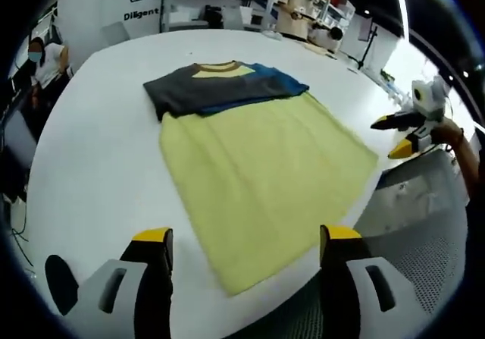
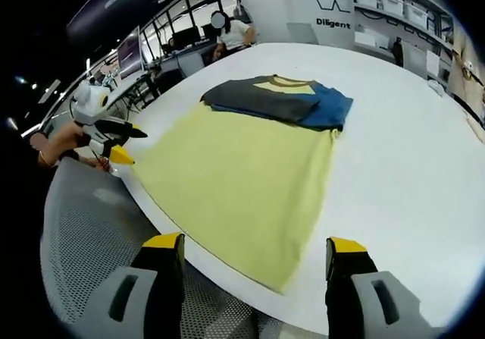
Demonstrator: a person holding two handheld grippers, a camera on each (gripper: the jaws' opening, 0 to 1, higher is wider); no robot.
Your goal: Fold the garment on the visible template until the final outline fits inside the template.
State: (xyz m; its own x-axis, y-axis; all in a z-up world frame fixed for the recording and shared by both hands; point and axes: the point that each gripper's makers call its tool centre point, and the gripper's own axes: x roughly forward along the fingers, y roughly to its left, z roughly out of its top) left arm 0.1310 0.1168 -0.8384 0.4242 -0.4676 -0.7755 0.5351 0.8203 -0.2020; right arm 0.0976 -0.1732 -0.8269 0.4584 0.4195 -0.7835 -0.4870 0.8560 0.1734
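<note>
Left gripper view: both grippers, left gripper (image 1: 246,244) and right gripper (image 2: 255,249), hang spread and empty; the garment (image 1: 261,164), soft, light, probably limp, is best pinched at hem corners near the table (image 1: 98,157) edge

yellow t-shirt (image 1: 258,180), sleeves folded, flat on table (image 1: 98,172)

Both cameras sit back off the near table (image 1: 98,164) edge, looking across it. Left gripper view angles rightward, right gripper view leftward; they share the whole shirt (image 1: 258,164), and each catches the opposite gripper.
</note>
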